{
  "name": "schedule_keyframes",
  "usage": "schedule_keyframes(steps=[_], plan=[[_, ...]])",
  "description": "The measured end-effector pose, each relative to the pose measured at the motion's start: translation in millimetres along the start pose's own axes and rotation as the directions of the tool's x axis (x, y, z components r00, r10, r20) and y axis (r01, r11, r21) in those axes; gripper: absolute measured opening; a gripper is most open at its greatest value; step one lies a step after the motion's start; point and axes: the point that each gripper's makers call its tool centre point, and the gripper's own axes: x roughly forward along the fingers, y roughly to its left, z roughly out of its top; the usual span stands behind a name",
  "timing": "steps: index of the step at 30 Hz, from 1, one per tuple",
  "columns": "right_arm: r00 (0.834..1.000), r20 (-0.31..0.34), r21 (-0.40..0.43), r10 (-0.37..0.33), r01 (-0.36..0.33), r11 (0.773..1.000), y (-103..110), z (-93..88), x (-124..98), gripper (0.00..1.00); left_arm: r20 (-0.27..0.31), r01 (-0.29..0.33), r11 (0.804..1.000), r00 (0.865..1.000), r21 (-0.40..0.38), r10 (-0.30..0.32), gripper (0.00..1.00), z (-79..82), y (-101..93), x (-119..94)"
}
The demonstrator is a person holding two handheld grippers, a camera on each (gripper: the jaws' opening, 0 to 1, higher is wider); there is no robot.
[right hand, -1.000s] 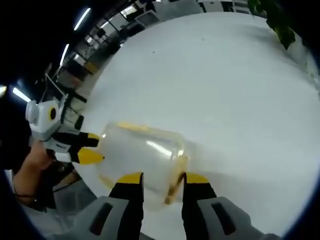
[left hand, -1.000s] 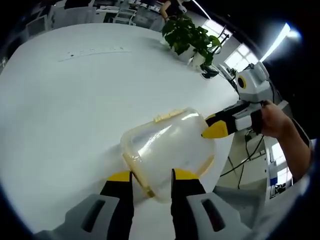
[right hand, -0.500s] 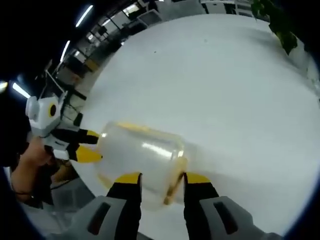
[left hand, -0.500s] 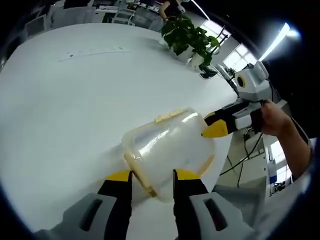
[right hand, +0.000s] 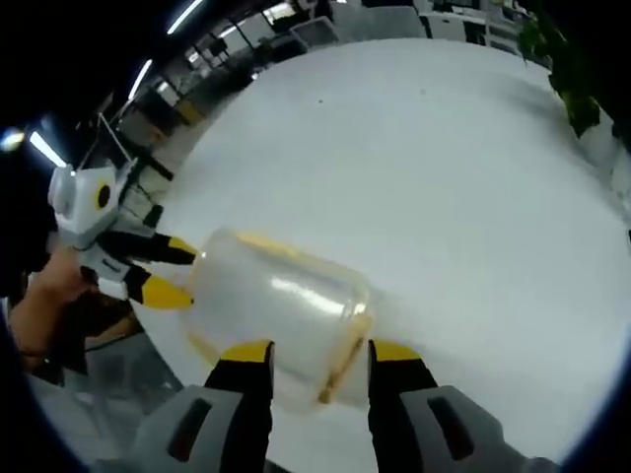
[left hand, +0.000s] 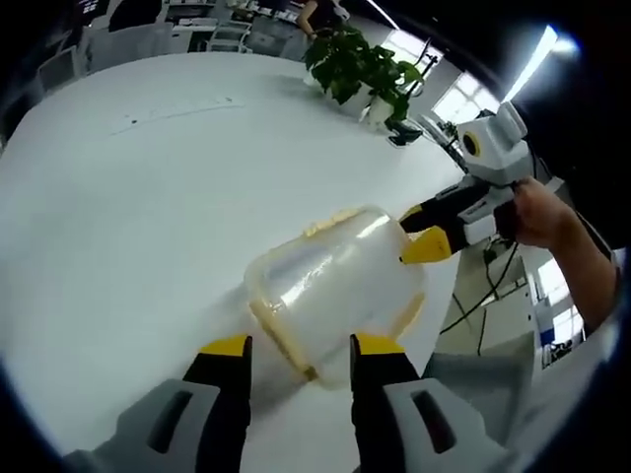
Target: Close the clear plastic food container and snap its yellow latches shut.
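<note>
Latching is judged in hand: container is flanked by the parted, empty left gripper and right gripper. Pressing a yellow latch is called for next.

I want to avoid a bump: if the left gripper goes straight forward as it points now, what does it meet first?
Most likely the clear container: its yellow-rimmed end lies right ahead of the open left gripper, between the jaw tips. How near is unclear.

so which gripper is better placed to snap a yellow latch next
Probably the left gripper: its open jaws straddle the clear container's rim, where a yellow latch lies between them. The right gripper sits at the container's far end.
</note>
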Motion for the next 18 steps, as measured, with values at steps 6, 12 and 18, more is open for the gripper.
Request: schedule_keyframes(steps=[6,12,18], plan=[[1.000,-0.014,-0.087,0.012,-0.014,0.996,6.2,1.1,-3.7,0.39,0.023,0.002,1.000,1.000,0.030,-0.002,0.41,7.4,-0.2,-4.4],[0.999,-0.034,-0.191,-0.014,0.008,0.982,4.9,2.0,-7.1,0.40,0.002,-0.016,0.989,1.000,0.146,0.016,0.41,6.6,1.4,-6.1],[0.998,-0.063,-0.255,0.002,-0.018,0.967,10.3,0.3,-8.2,0.40,-0.012,-0.015,0.975,1.000,0.220,0.018,0.42,8.9,0.6,-9.1]])
